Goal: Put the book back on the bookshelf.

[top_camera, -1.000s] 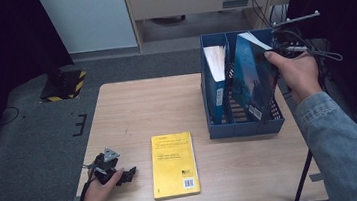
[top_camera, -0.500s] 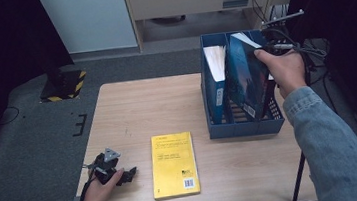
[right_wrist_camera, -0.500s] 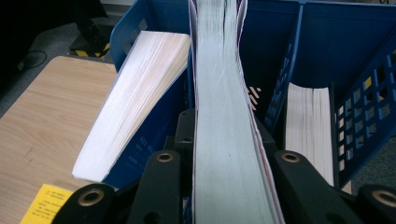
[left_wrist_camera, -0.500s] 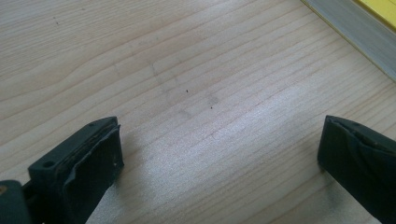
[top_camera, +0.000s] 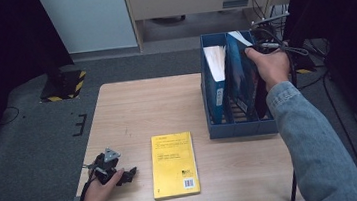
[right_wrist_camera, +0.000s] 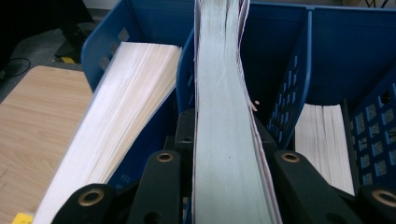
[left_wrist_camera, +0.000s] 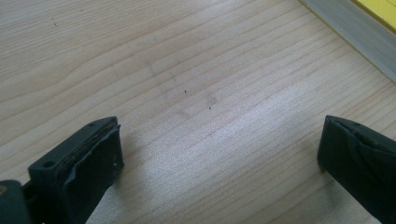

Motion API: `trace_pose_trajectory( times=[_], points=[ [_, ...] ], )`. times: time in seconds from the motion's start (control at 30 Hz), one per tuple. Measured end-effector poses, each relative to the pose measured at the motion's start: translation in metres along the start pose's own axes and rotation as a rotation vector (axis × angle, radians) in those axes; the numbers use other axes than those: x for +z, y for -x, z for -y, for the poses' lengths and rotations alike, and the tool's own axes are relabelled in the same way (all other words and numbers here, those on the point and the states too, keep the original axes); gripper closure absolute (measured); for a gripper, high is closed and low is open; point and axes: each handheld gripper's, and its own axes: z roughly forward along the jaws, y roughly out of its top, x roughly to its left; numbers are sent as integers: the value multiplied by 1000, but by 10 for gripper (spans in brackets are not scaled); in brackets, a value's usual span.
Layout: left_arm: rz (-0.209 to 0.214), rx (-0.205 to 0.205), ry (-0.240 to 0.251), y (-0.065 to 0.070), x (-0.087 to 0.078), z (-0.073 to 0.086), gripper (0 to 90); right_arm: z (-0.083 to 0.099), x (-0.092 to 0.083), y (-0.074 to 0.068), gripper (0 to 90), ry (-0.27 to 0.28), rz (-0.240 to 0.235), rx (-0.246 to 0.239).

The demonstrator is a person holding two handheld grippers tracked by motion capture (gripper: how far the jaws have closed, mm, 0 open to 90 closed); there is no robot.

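A blue file rack [top_camera: 242, 128] stands on the right of the wooden table. My right gripper [top_camera: 251, 55] is at the top of a dark blue book [top_camera: 239, 79] standing in the rack's middle slot. In the right gripper view my right gripper [right_wrist_camera: 224, 140] is shut on that book's page edge [right_wrist_camera: 219, 70], inside the rack [right_wrist_camera: 327, 56]. A yellow book [top_camera: 174, 164] lies flat near the table's front edge. To its left my left gripper [top_camera: 128, 173] rests on the table, held by a hand. Its jaws [left_wrist_camera: 219, 144] stand wide open over bare wood, the yellow book's edge [left_wrist_camera: 355, 35] at the upper right.
A white-paged book [top_camera: 215, 84] leans in the rack's left slot [right_wrist_camera: 121, 107], and another book [right_wrist_camera: 322, 140] sits low in the right slot. Cables [top_camera: 281, 44] trail behind the right hand. Bare table [top_camera: 147, 109] lies left of the rack.
The right hand has moved left and slightly down with the dark blue book, bringing it more upright in the rack. The left hand and gripper have stayed put.
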Motion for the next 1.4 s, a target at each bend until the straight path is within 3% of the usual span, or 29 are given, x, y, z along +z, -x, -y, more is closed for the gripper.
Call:
trace_pose_trajectory(
  times=[0.13, 0.33, 0.9, 1.4],
  points=[
    [1, 0, 0, 0, 0, 0, 0, 4, 9, 2, 727, 4, 8, 24],
    [2, 1, -1, 0, 0, 0, 0, 9, 19, 0, 727, -16, 13, 5],
    [4, 2, -3, 1, 0, -1, 0, 22, 38, 1, 726, -14, 19, 45],
    [5, 3, -3, 1, 0, -1, 0, 25, 42, 4, 726, -14, 16, 65]
  ],
)
